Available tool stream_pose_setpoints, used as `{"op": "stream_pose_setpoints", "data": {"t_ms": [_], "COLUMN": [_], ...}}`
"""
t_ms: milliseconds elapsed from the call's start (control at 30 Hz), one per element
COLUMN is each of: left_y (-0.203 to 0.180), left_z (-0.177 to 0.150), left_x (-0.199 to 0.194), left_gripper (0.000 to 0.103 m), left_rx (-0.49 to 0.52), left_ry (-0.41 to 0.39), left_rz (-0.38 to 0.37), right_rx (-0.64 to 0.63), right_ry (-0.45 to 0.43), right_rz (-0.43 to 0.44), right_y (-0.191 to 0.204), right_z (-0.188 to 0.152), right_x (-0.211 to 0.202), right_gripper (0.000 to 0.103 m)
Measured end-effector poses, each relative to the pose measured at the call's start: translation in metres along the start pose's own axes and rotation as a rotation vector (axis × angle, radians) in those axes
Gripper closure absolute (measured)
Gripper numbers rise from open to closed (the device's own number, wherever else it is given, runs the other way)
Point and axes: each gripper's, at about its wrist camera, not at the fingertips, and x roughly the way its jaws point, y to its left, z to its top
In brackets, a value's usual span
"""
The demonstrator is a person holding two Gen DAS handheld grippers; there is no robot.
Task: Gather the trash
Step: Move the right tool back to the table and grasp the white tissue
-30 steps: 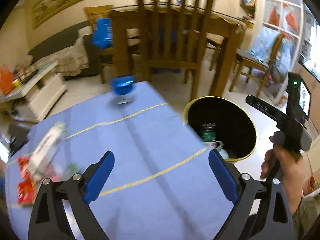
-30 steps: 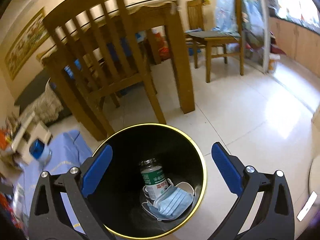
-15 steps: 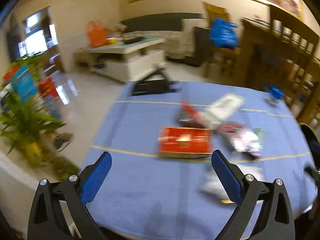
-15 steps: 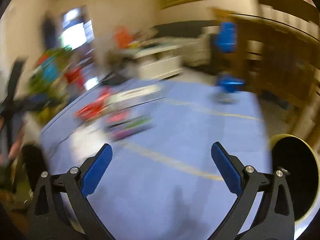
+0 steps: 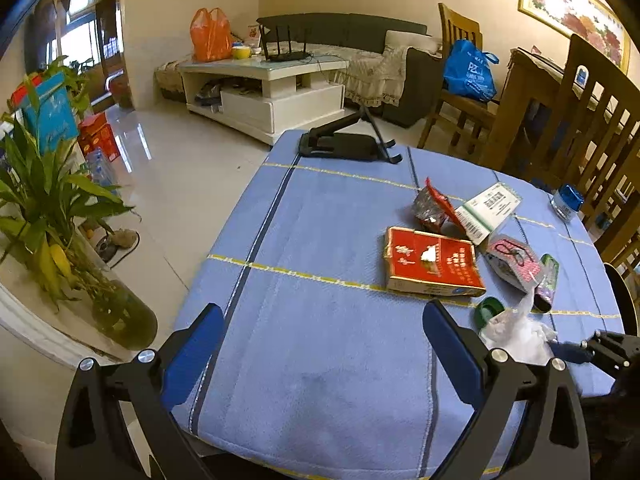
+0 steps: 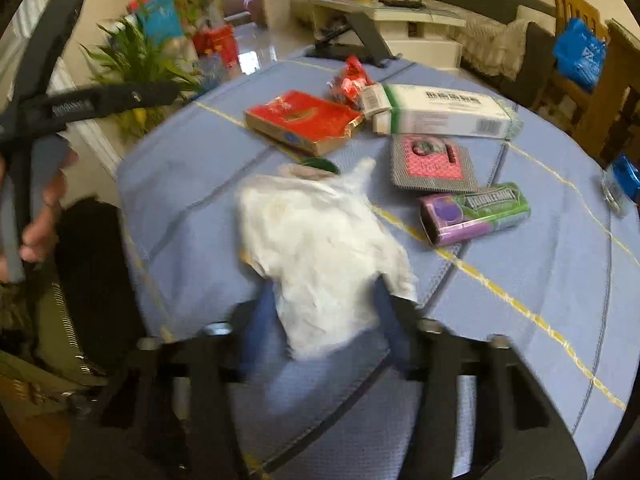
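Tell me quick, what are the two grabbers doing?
Left gripper: open, holding nothing.
Right gripper: closed around the white crumpled tissue on the blue tablecloth.

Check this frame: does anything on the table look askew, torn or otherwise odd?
The red snack wrapper lies torn open, foil showing, against the white-green carton. A green cap sits loose with no bottle beside it. The right gripper is closing on the crumpled white plastic bag; that view is motion-blurred.

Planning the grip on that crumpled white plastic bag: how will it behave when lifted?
The plastic bag looks thin and wrinkled, so probably floppy and very light. It may sag or slip between the right gripper fingers, which sit close around its near end.
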Motion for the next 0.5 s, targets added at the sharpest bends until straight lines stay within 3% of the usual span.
{"op": "stream_pose_setpoints", "data": {"t_ms": [33, 200, 300, 433, 500], "left_y": [0.002, -0.003, -0.014, -0.043, -0.07], "left_z": [0.0, 0.0, -0.003, -0.012, -0.022], "left_x": [0.002, 0.001, 0.0, 0.0, -0.004], "left_gripper": [0.007, 0.007, 0.007, 0.007, 0.007], "left_rx": [-0.007, 0.005, 0.032, 0.077, 0.129], "left_ry": [0.006, -0.002, -0.003, 0.02, 0.024], "left_rz": [-0.006, -0.042, -0.083, -0.174, -0.216], "right_rx": [0.025, 0.107, 0.243, 0.307, 0.339], "right_ry": [0.014, -0.112, -0.23, -0.188, -0.218], "right_rz": [0.02, 0.046, 0.17, 0.092, 0.129], "right_y": [-0.004, -0.018, -0.05, -0.078, -0.086], "right_z": [0.0, 0.005, -0.001, -0.017, -0.028], "right_x": [0.0, -0.042, -0.079, -0.078, -0.086], "right_gripper": [0.099, 0.101, 0.101, 0.101, 0.1]}}
